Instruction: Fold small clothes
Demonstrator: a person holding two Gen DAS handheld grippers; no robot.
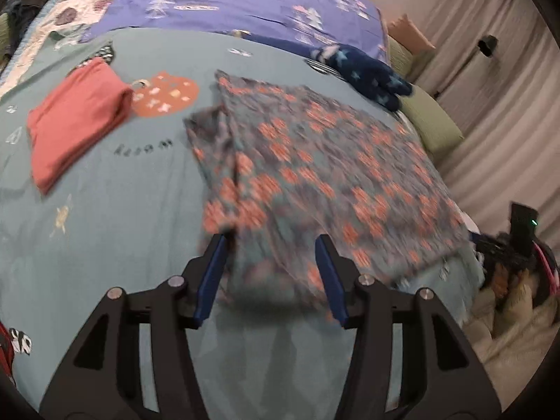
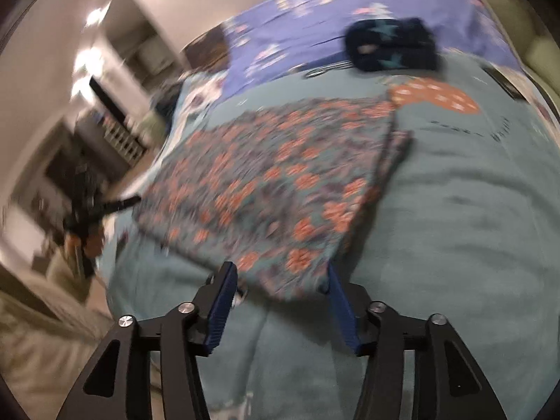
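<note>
With both sets of jaws apart, I see the floral garment (image 1: 315, 161) spread mid-frame on the teal bedspread (image 1: 115, 231), its near edge between my left gripper (image 1: 271, 245) and likewise my right gripper (image 2: 280, 273), neither clamped.

Home bedroom: bed (image 1: 105, 245), patterned quilt (image 1: 245, 0), curtains (image 1: 507, 105).

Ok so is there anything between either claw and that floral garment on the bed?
Nothing visible is. The left claw and right claw are both open with a near edge of the floral garment already between their fingers. The folded pink cloth and dark star-print item lie off to the sides.
</note>
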